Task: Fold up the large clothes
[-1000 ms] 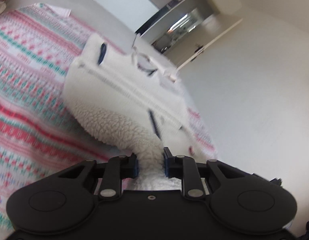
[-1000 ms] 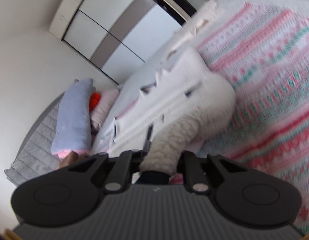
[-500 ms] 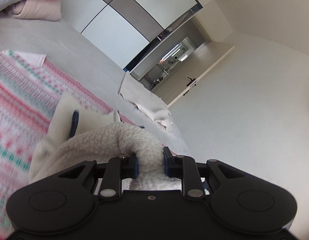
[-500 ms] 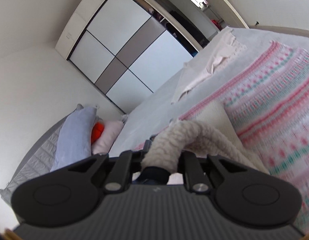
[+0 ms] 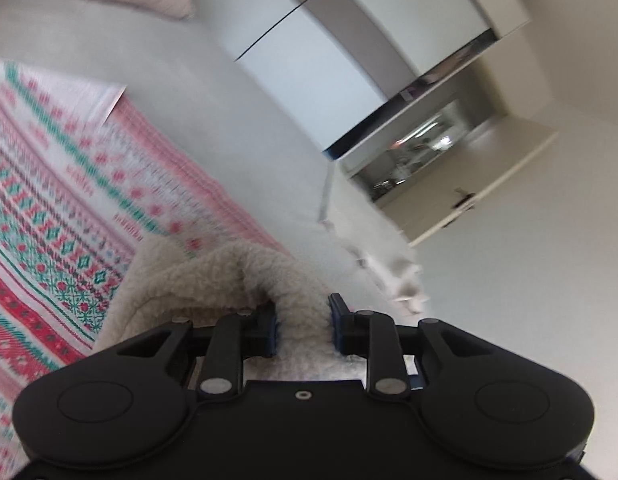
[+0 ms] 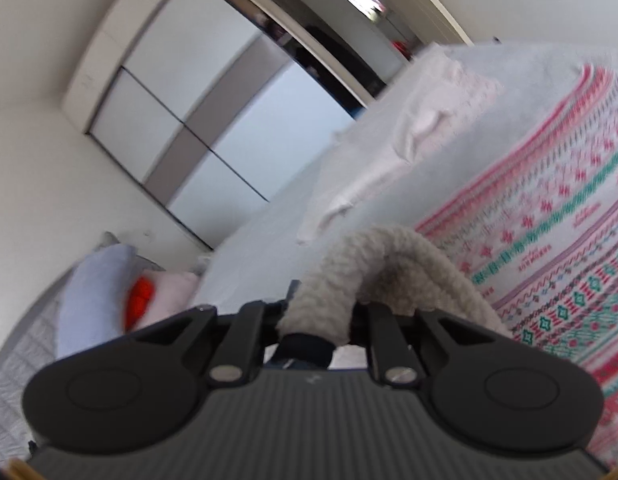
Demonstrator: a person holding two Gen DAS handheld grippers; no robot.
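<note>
Your left tool (image 5: pixel 303 326) points slightly down over the bed (image 5: pixel 237 120), its jaws easing apart with a fold of the cream fleece (image 5: pixel 213 280) between them, the pads touching the cloth on both sides. Your right tool (image 6: pixel 321 316) is angled down much the same, clenched on a rolled edge of the fleece (image 6: pixel 393 256) that arches up and drops to the right. The fleece lies bunched just ahead of both tools on the patterned blanket (image 5: pixel 49 216). A second ago it lay spread long across the blanket, zip and dark pockets showing; now it is gathered close to the tools. The wardrobe (image 6: pixel 181 92), pillows (image 6: pixel 93 292) and pale cloth (image 6: pixel 421 128) at the far edge have come into view.
</note>
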